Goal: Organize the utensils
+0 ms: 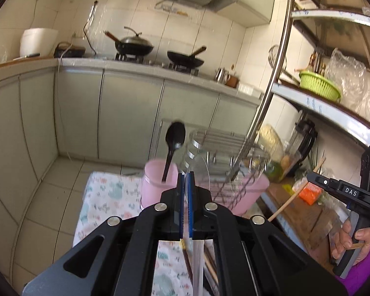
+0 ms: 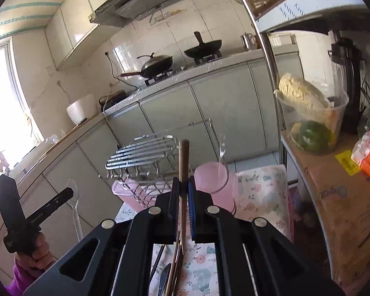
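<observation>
Right up at the lens, our left gripper [image 1: 186, 180] is clamping its blue pads tight on the handle of a clear plastic spoon [image 1: 197, 162], with the bowl sticking up past the fingertips. We're holding it raised above the table [image 1: 106, 197] and tipping it slightly downward. Our left hand [image 2: 39, 249] is wrapping the grip, with a purple sleeve [image 2: 19, 278] showing behind it.

The right gripper [image 2: 183, 185] is doing the same kind of thing. It's pinching a brown chopstick [image 2: 183, 162] that's standing nearly upright between the closed pads, and our right hand [image 1: 350, 236] is holding the handle off by the right side of the table.

The pink cup [image 1: 157, 185] is sitting at the far edge of the floral-cloth table, just past both sets of fingers, and a black spoon [image 1: 175, 135] is standing in it, bowl up. Beside the cup, a wire dish rack [image 2: 145, 153] is sitting over a pink tray [image 2: 125, 192]. It's crowding that far edge, so the cup's mouth is the only open spot there.

More chopsticks [image 2: 175, 259] and a dark utensil [image 2: 165, 278] are lying on the cloth under the grippers. A metal shelf post [image 1: 271, 81] is rising just right of the rack, close to the right gripper's side.
</observation>
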